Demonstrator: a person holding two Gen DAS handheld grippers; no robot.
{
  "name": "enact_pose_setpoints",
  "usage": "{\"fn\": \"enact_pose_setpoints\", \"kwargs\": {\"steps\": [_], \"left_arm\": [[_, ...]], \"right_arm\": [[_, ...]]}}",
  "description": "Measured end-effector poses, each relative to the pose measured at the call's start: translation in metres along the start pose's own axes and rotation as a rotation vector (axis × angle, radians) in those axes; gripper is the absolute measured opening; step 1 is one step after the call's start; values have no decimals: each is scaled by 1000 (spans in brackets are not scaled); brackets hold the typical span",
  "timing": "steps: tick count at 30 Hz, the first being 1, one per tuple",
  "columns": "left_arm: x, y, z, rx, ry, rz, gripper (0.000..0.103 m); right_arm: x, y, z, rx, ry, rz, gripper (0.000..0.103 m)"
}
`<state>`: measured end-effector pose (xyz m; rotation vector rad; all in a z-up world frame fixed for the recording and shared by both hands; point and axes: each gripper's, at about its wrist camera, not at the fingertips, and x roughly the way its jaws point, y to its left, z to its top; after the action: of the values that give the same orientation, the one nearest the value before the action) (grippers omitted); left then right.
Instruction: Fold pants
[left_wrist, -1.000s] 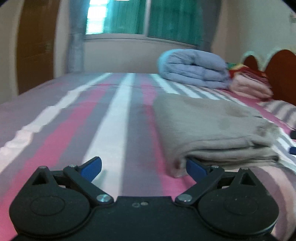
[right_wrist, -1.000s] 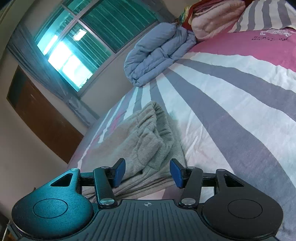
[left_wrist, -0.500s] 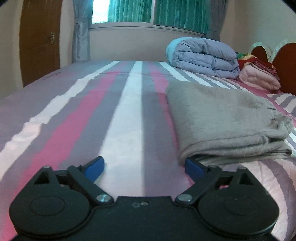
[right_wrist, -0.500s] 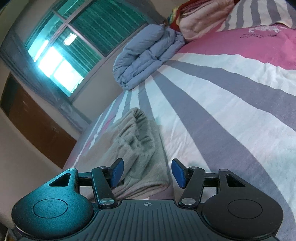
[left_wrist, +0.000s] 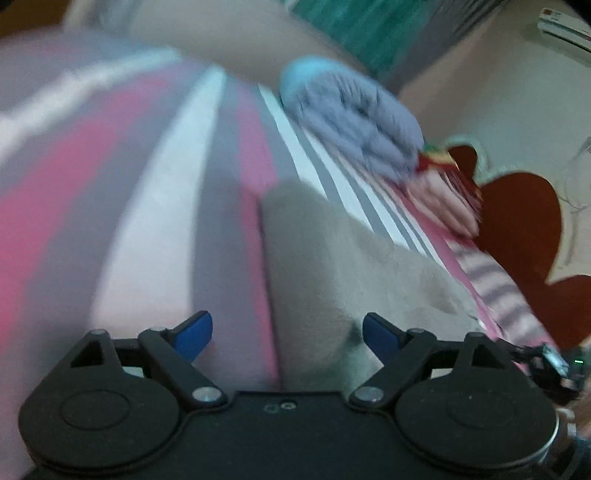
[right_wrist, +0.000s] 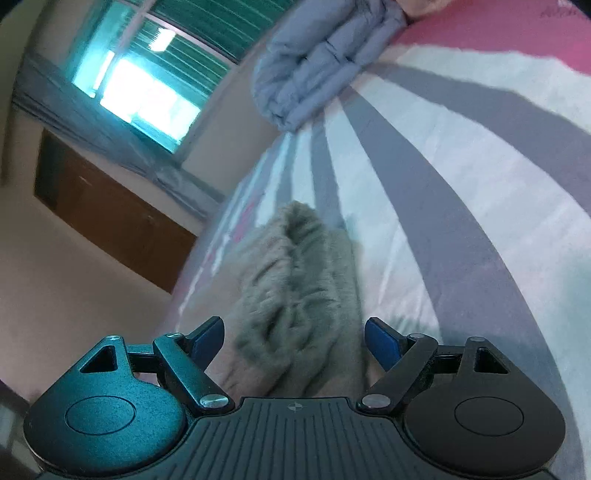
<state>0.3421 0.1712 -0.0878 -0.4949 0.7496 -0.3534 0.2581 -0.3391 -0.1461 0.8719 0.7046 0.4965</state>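
The grey-beige pants (left_wrist: 351, 266) lie folded in a flat stack on the striped bed. In the left wrist view my left gripper (left_wrist: 286, 334) is open and empty, just above the stack's near left corner; the view is blurred. In the right wrist view the pants' bunched waistband end (right_wrist: 295, 280) lies right in front of my right gripper (right_wrist: 293, 338), which is open and empty, its blue pads on either side of the cloth without gripping it.
A pink, grey and white striped bedsheet (left_wrist: 147, 221) covers the bed. A folded blue-grey duvet (left_wrist: 354, 114) and a pile of pink and red bedding (left_wrist: 443, 199) sit at the far end by the dark red headboard (left_wrist: 517, 236). A window (right_wrist: 147, 74) and wooden door (right_wrist: 110, 214) lie beyond.
Both grippers have moved in over the folded pants and tilted; the left view is now motion-blurred. The right gripper's jaws have opened wider. The pants stay folded.
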Motion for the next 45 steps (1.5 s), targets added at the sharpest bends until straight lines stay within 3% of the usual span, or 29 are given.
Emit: {"fn": "enact_pose_setpoints", "kwargs": {"steps": [5, 9, 11, 12, 13, 15, 17, 19, 23, 28, 29, 31, 32, 33, 34, 36, 38, 41, 45], "left_arm": [[32, 24, 20, -27, 107, -137, 81], [58, 32, 27, -52, 175, -253, 75], [72, 26, 25, -42, 216, -315, 64], [76, 22, 23, -27, 222, -316, 50], [79, 21, 21, -24, 221, -315, 44], [78, 29, 17, -74, 190, -333, 23], [65, 34, 16, -98, 128, -363, 17], [52, 30, 24, -72, 66, -401, 17], [45, 34, 68, -35, -16, -380, 17], [66, 60, 123, -52, -89, -283, 17], [77, 68, 130, -62, -86, -244, 22], [101, 83, 135, -111, -58, -121, 50], [115, 89, 132, -123, -29, 8, 86], [121, 90, 126, -97, -34, 57, 86], [123, 87, 121, -53, -48, 61, 88], [118, 77, 111, 20, -65, 90, 89], [97, 74, 98, 22, -89, 95, 98], [51, 70, 70, 55, -130, 178, 97], [-8, 58, 23, 59, -203, 272, 97]], "right_arm": [[23, -21, 12, 61, 108, 62, 83], [40, -25, 21, 62, 187, 119, 82], [55, -21, 23, 48, 215, 116, 74], [61, -18, 22, 39, 219, 111, 69], [68, -15, 22, 25, 225, 104, 63], [78, -11, 23, 1, 227, 87, 54], [77, -7, 26, -21, 218, 97, 49], [73, 5, 32, -88, 206, 118, 47], [85, 35, 62, -173, 180, 190, 46], [159, 65, 110, -200, 181, 235, 46], [178, 67, 118, -190, 182, 232, 46], [214, 64, 130, -159, 191, 205, 53], [235, 58, 133, -137, 207, 153, 58], [251, 49, 133, -118, 219, 78, 86], [268, 40, 129, -97, 236, -44, 92], [275, 34, 119, -125, 211, 4, 103], [266, 36, 115, -155, 192, 2, 103], [219, 26, 108, -124, 72, -16, 103], [142, 17, 71, -276, -19, -156, 103]]}}
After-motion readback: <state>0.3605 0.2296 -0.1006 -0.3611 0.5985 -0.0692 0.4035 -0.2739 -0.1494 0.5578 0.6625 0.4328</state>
